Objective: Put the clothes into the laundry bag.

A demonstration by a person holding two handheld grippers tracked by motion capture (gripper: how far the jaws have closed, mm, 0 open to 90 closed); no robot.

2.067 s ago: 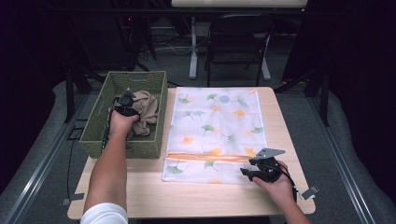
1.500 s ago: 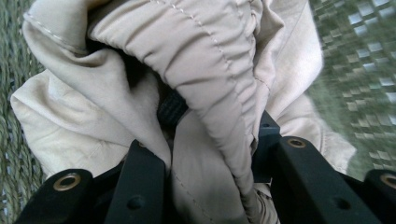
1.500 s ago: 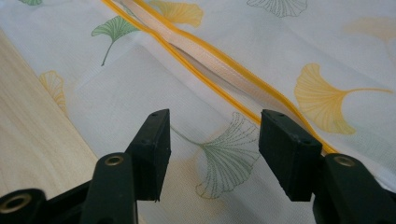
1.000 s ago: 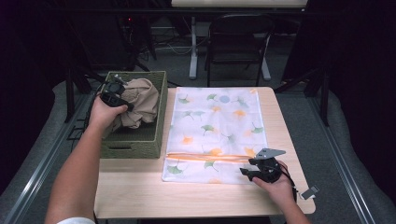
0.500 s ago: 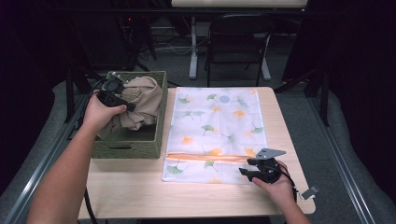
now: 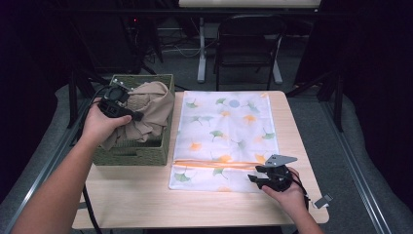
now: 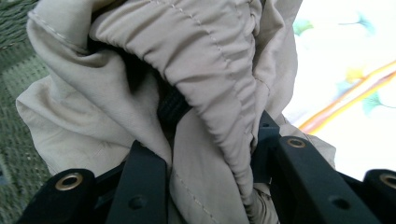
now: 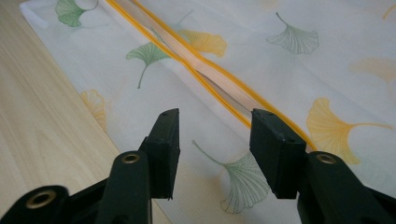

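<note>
Lifting a beige garment (image 6: pixel 148 109) above the woven basket (image 6: pixel 134 153), the left gripper (image 6: pixel 122 109) has its jaws clamped on a gathered fold of the cloth (image 7: pixel 210 93). The ginkgo-print laundry bag (image 6: pixel 226 136) lies flat at three o'clock from the garment, its long axis running twelve to six. Its orange zipper opening (image 6: pixel 214 165) crosses the near end. The right gripper (image 6: pixel 260 179) rests there, jaws (image 8: pixel 215 140) spread and empty, the nearer hand to that mouth.
</note>
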